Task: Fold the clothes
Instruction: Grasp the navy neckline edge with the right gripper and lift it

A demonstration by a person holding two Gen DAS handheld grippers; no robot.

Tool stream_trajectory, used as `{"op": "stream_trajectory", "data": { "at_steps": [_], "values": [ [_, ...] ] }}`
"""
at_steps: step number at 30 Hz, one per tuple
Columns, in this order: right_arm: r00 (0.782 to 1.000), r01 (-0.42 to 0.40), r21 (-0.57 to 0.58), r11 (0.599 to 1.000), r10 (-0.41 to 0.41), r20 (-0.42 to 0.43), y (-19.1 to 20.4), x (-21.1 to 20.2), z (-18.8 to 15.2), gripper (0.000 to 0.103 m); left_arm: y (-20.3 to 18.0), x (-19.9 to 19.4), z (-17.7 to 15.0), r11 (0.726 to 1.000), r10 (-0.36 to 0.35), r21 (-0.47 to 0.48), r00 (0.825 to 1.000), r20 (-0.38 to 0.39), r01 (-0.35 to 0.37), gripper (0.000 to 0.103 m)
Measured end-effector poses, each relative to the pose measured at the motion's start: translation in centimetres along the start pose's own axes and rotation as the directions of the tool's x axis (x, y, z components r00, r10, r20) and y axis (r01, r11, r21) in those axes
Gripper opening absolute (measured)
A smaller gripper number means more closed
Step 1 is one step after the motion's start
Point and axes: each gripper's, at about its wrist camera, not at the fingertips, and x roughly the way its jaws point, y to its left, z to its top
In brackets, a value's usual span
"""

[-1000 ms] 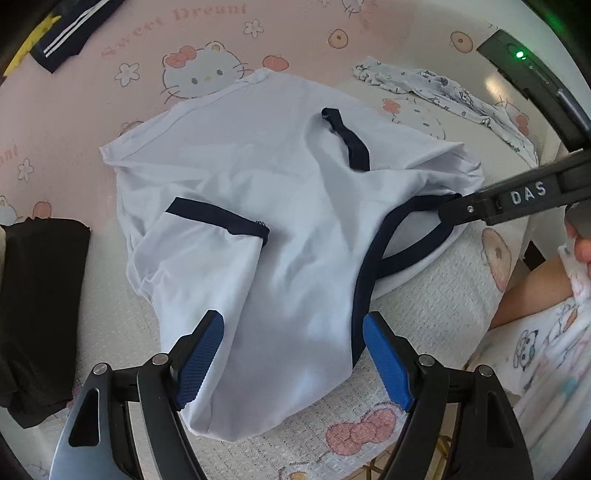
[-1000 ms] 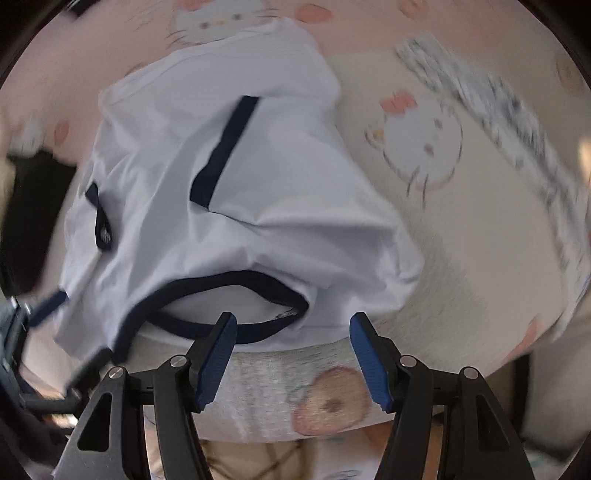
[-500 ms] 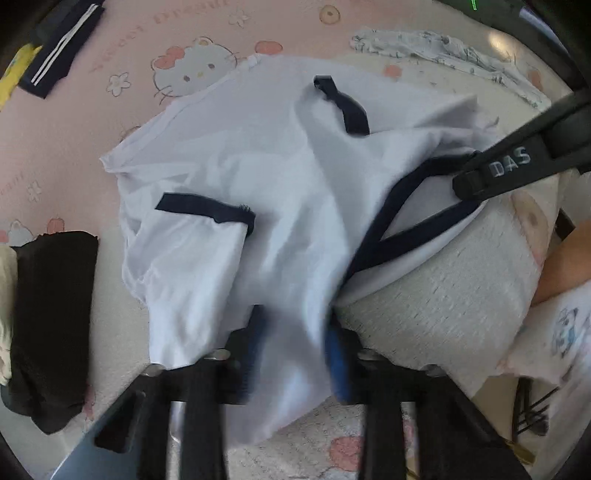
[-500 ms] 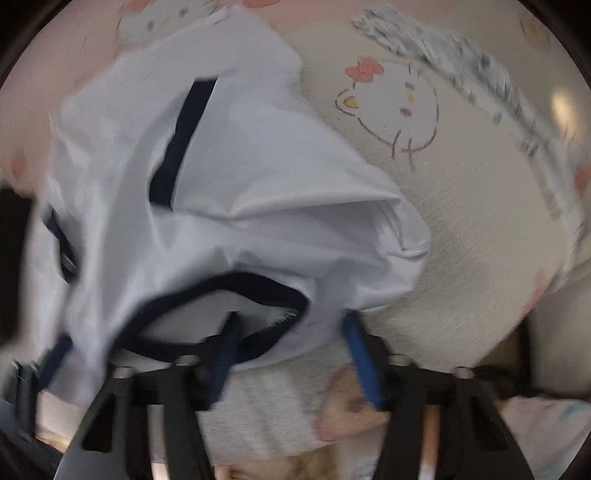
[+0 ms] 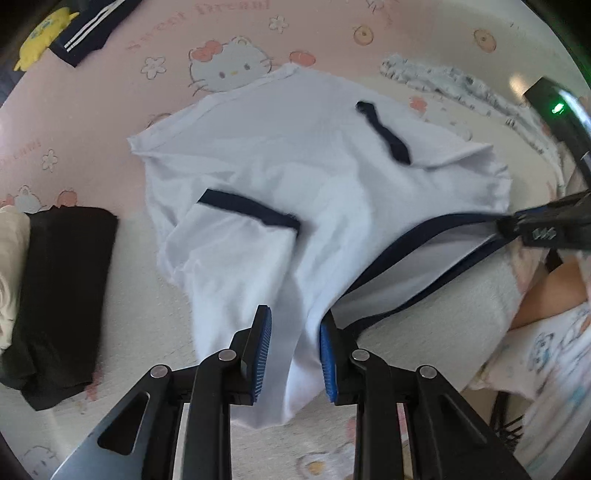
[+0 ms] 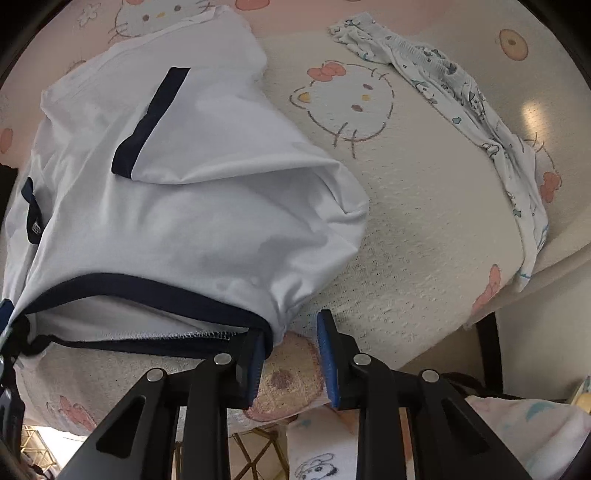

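Narrowed from a wide spread a second ago, the left gripper (image 5: 293,349) now pinches the white T-shirt's (image 5: 295,177) near shoulder. Its navy collar (image 5: 399,243) stretches rightward to the right gripper (image 6: 291,354), fingers half-spread beside the neckline. Both corners look set for folding. "Sweet Dream" (image 5: 199,22) marks the pink blanket (image 5: 110,92).

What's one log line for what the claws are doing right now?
left claw: shut on white shirt | right claw: at navy collar, grip unclear | shirt: on cartoon blanket
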Motion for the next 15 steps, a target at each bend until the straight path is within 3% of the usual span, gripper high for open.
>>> {"op": "stream_trajectory", "data": {
  "at_steps": [4,11,15],
  "values": [
    [1.000,0.021,-0.032,0.999,-0.021,0.010,0.0,-0.3,-0.8,0.025,0.6,0.6,-0.6,1.000,-0.019,-0.023,0.999,-0.047,0.018,0.023],
    [1.000,-0.003,-0.041,0.999,0.004,0.008,-0.4,-0.8,-1.6,0.026,-1.2,0.6,-2.1,0.996,-0.017,0.087,0.998,-0.063,0.022,0.023],
    [0.999,-0.033,-0.126,0.991,0.036,0.021,0.3,-1.6,-2.5,0.030,-1.8,0.2,-2.4,0.992,-0.022,0.127,0.999,-0.046,0.027,0.023]
  ]
}}
